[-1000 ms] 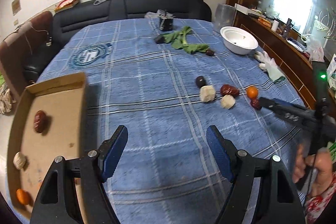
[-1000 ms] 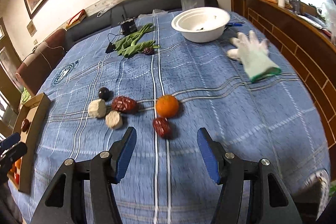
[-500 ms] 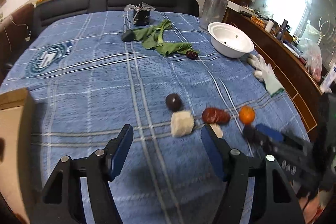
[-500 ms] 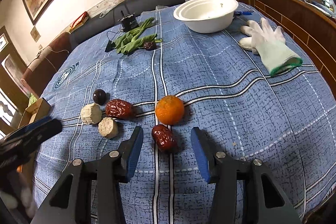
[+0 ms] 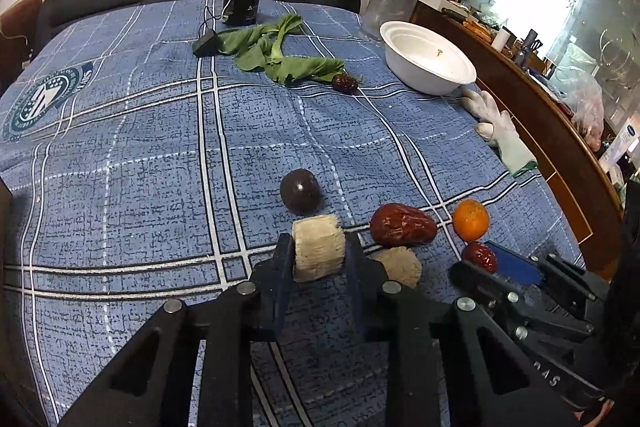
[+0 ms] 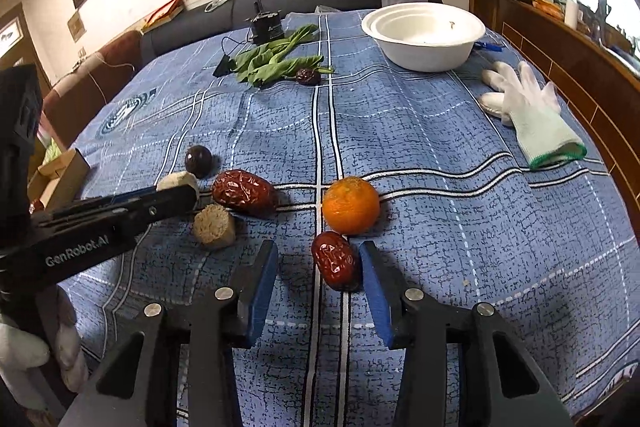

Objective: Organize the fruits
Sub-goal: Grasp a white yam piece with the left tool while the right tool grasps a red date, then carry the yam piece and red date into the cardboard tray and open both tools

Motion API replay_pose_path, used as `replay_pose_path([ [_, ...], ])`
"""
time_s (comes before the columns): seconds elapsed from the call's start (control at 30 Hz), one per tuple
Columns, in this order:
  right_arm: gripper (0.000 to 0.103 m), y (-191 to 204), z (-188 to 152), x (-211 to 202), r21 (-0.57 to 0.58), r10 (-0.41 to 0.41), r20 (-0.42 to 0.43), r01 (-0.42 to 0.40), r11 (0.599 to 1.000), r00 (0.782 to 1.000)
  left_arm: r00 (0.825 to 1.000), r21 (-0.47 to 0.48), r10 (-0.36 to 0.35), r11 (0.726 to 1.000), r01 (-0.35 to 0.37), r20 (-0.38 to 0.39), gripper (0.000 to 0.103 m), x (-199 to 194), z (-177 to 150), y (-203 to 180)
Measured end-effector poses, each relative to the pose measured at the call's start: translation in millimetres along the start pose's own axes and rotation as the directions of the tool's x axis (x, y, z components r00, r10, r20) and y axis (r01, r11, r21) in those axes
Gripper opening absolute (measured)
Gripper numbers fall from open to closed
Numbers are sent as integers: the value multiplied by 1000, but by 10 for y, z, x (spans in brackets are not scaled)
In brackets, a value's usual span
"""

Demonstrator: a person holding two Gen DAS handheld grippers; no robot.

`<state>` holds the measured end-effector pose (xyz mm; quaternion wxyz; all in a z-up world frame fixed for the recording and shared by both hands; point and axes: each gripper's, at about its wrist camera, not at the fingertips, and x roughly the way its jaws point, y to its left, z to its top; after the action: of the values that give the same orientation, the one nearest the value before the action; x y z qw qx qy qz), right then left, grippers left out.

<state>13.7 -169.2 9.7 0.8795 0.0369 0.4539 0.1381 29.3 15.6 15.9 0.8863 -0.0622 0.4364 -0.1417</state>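
Left wrist view: pick step. Left claw (image 5: 319,259) has just closed and is clamped on the pale cut chunk (image 5: 318,251), which sits on the counter (image 5: 140,187) just in front of the dark round fruit (image 5: 299,191). Next move, likely: lift and carry it off to sort. Round emblem printed on the cloth, text unreadable.

Right wrist view: right claw (image 6: 319,269) has just been narrowing, jaws apart around the small red date (image 6: 335,259), far pad near it, not clamped yet. Orange (image 6: 351,204) just behind. Next: finish closing. Left tool reads "GenRobot.AI".
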Motion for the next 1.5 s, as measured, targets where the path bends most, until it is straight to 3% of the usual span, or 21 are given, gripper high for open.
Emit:
replay_pose_path([
  [0.07,29,16,-4,-3,-6,-9,0,9,1000,1000,1000,7,-5,1000,5,0,24,-10,-11,-3],
  [0.13,23,38,-12,-5,-16,-13,0,13,1000,1000,1000,2,-16,1000,16,-4,24,-9,-11,9],
  [0.53,23,109,-25,-63,-46,-28,32,29,999,999,999,-33,-29,999,30,24,24,-119,28,73],
  [0.7,23,82,-29,-92,-33,-11,48,13,999,999,998,-34,7,999,-4,63,24,-221,24,62],
  [0.87,23,7,-30,-104,3,27,54,-27,1000,998,993,-73,36,997,-27,114,24,-560,-82,75],
  [1.23,23,114,-34,-106,-40,-15,38,17,999,999,983,-160,106,984,-82,147,24,-1386,-590,352],
  [1.5,24,496,-193,-587,-119,54,65,-46,992,996,975,-201,124,976,-86,185,24,-1762,-825,528],
])
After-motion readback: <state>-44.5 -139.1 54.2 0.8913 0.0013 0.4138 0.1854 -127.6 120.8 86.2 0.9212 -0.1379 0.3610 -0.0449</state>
